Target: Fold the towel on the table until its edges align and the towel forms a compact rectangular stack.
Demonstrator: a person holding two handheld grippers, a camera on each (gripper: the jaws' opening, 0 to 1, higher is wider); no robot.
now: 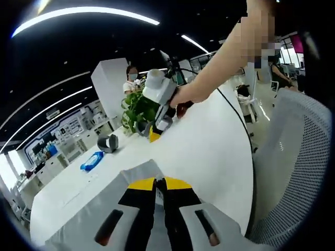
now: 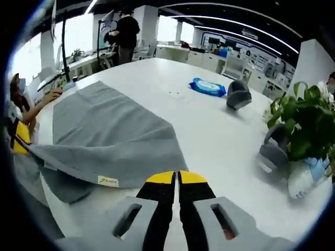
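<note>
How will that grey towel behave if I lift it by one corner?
Probably floppy: the grey towel already sags in soft folds where the left gripper holds its edge. It looks light for its size. Likely not slippery, since the terry cloth should drag on the white table rather than slide.

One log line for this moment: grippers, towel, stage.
left gripper: shut on towel | right gripper: shut, free | towel: partly folded on table | stage: folding unfinished

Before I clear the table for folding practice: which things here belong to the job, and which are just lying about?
For the job:
grey towel
white table
left gripper
right gripper

Lying about:
blue packet
potted plant
dark grey object
mesh chair
</note>
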